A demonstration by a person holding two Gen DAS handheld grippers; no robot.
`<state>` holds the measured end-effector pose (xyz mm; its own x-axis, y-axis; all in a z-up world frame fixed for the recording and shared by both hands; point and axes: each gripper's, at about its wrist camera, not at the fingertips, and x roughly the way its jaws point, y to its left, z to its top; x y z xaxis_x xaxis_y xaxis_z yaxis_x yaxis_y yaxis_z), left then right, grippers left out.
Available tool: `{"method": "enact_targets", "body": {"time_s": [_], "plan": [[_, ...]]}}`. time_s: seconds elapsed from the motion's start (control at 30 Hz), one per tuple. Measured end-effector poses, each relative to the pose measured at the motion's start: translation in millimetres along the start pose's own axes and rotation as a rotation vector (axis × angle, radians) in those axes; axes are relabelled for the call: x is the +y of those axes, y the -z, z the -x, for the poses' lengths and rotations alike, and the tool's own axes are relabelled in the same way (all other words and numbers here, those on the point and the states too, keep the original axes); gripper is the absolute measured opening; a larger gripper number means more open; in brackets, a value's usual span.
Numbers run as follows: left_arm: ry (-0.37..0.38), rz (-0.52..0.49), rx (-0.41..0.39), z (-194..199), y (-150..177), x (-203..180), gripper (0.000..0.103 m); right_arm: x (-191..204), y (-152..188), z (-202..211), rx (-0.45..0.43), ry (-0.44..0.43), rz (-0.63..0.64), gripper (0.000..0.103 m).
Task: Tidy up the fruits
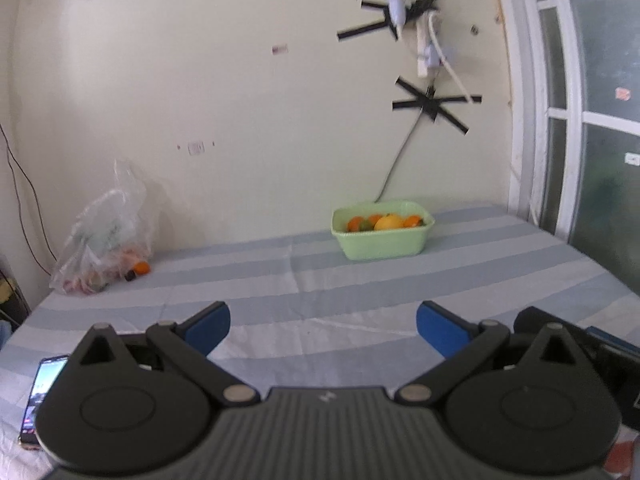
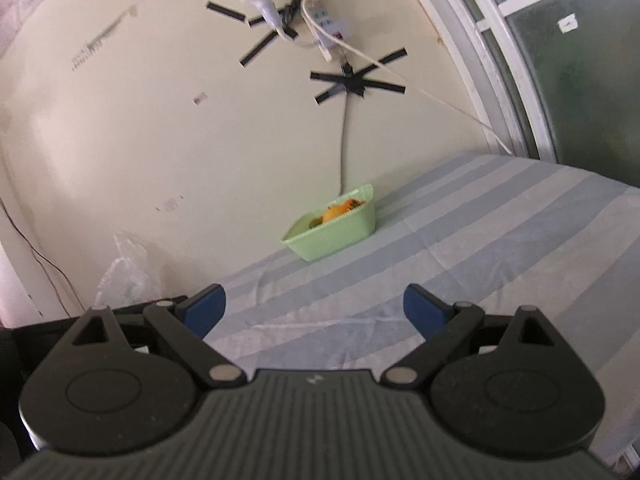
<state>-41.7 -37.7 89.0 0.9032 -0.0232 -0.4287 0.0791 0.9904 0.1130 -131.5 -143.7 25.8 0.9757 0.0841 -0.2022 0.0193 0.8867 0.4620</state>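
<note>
Both the left gripper and right gripper are hovering wide open, empty, over bare striped cloth; the basket is sitting by the wall. Only the left view is showing a phone.

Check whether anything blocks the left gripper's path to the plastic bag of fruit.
Nothing visible does. Only bare striped cloth lies between the open left gripper and the plastic bag by the wall.
</note>
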Motion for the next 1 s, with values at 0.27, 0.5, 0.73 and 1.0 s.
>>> {"method": "enact_targets", "body": {"time_s": [0.27,0.5,0.73,1.0], "plan": [[-0.009,-0.017,-0.034,30,4,-16,0.103,-7,1,38,-0.071,-0.014,-0.005,0.097],[-0.017,-0.009,-0.033,25,3,-16,0.103,-9,1,33,-0.061,-0.018,-0.015,0.097],[-0.006,0.0,0.022,-4,11,-14,0.103,-21,8,21,-0.007,0.022,-0.029,0.097],[-0.003,0.001,0.096,-40,18,-7,0.103,-28,17,-4,0.074,0.076,-0.043,0.097]]}}
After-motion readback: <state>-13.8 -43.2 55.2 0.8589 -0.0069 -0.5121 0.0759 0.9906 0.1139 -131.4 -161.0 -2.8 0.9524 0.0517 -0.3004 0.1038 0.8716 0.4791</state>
